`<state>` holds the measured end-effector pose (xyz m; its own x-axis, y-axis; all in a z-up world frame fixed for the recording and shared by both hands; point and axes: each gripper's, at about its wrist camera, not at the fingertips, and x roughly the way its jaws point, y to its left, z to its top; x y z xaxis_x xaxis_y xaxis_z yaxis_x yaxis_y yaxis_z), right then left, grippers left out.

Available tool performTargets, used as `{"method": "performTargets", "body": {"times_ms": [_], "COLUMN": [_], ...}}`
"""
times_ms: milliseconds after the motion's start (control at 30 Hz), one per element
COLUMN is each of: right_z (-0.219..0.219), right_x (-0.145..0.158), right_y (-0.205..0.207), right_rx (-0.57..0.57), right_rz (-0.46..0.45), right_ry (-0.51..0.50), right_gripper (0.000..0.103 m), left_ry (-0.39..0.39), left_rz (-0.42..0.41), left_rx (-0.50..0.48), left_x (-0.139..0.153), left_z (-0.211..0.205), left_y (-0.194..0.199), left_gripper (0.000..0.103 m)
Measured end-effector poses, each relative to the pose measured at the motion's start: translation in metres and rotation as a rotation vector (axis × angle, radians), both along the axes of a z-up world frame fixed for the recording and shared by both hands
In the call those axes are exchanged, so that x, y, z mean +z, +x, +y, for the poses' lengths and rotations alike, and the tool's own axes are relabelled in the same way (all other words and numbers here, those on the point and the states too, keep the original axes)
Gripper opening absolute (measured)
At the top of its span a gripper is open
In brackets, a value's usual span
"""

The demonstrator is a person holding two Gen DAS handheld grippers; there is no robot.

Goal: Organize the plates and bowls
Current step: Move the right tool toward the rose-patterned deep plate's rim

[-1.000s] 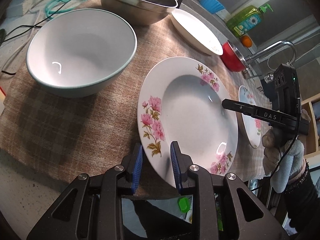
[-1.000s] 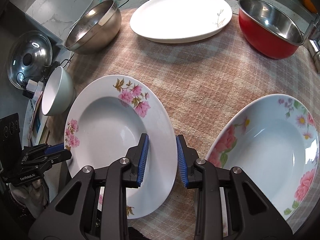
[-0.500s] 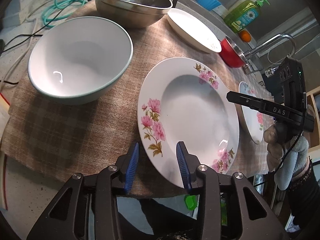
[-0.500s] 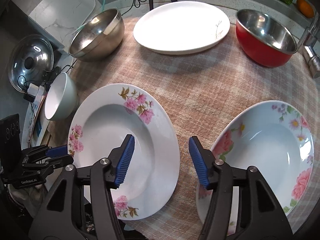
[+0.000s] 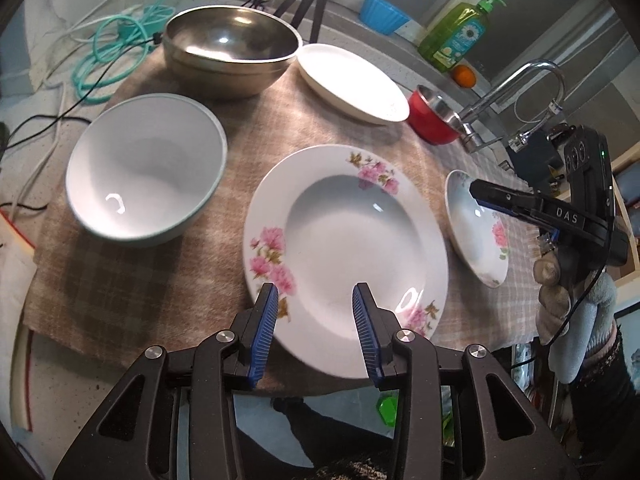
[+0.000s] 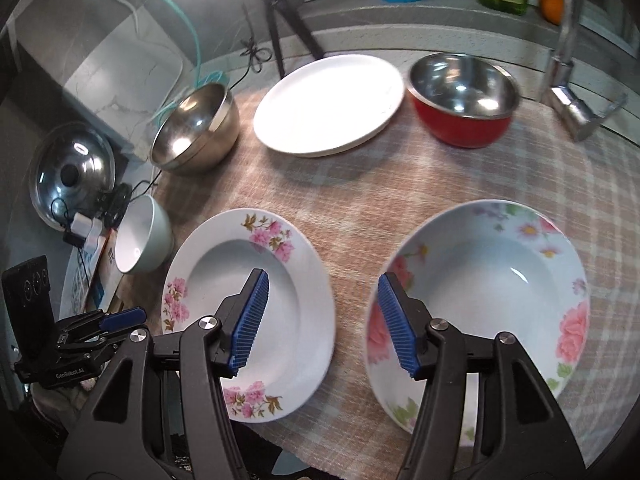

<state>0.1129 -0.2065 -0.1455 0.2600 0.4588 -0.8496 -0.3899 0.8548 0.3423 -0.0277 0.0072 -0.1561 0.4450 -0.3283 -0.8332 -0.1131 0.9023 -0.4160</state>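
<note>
A white deep plate with pink flowers (image 5: 348, 248) lies flat on the checked cloth (image 5: 132, 280); it also shows in the right wrist view (image 6: 248, 304). My left gripper (image 5: 316, 328) is open, its blue pads above the plate's near rim. My right gripper (image 6: 324, 320) is open and empty, raised above the gap between that plate and a second floral deep plate (image 6: 488, 296). The second plate shows in the left wrist view (image 5: 476, 228) beside the right gripper (image 5: 516, 204).
On the cloth stand a white bowl (image 5: 144, 168), a steel bowl (image 5: 232, 48), a plain white plate (image 5: 352, 80) and a red bowl (image 5: 434, 118). A faucet (image 5: 516, 92), soap bottle (image 5: 460, 36) and cables (image 5: 112, 56) lie around. A pot lid (image 6: 72, 176) lies left.
Both grippers opened wide, let go of the pink-flowered plate's rim and drew back and up. The plate now lies flat on the cloth.
</note>
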Motion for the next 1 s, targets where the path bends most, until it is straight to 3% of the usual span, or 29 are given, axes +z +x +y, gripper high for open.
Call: {"method": "performTargets", "body": {"times_ms": [133,500,1000], "right_z": [-0.027,-0.122,-0.187], "right_x": [0.010,0.003,-0.030], "right_y": [-0.005,-0.013,-0.007], "right_rx": [-0.082,-0.289,-0.390], "right_rz": [-0.020,-0.007,0.034], "right_ry": [0.009,-0.023,-0.051], "right_gripper": [0.067,0.067,0.067], "left_ry": [-0.014,-0.032,-0.039], "left_rz": [-0.018,-0.053,-0.040], "left_rx": [-0.029,-0.176,-0.295], "left_x": [0.003,0.007,-0.005], "left_z": [-0.013,-0.070,-0.129], "left_y": [0.015,0.058,0.103], "left_gripper": [0.037,0.037,0.037]}}
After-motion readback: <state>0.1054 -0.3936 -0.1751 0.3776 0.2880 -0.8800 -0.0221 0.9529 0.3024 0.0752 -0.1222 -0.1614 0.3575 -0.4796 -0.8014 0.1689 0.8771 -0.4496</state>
